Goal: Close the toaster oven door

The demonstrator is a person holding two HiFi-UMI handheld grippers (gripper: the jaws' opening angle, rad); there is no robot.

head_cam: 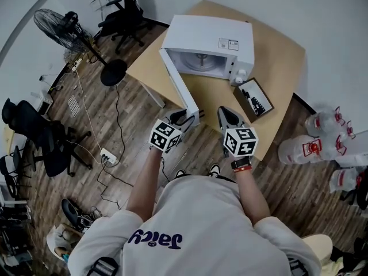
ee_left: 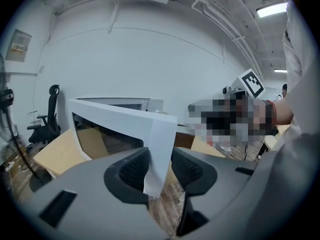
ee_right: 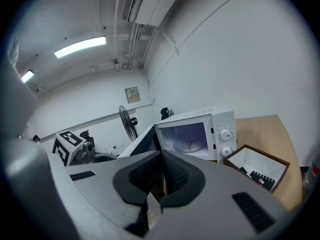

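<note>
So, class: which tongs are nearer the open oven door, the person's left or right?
Left. The left tongs grip the oven door at its free edge; the right tongs, shut, hang beside it, apart.

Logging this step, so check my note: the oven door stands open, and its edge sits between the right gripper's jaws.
Wrong gripper. The oven door stands open, and its edge sits between the left gripper's jaws, as the left gripper view shows. The right gripper is shut, empty.

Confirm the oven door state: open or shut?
Open. The door stands swung wide off the white oven, its cavity exposed; the left tool grips the door's free edge.
</note>
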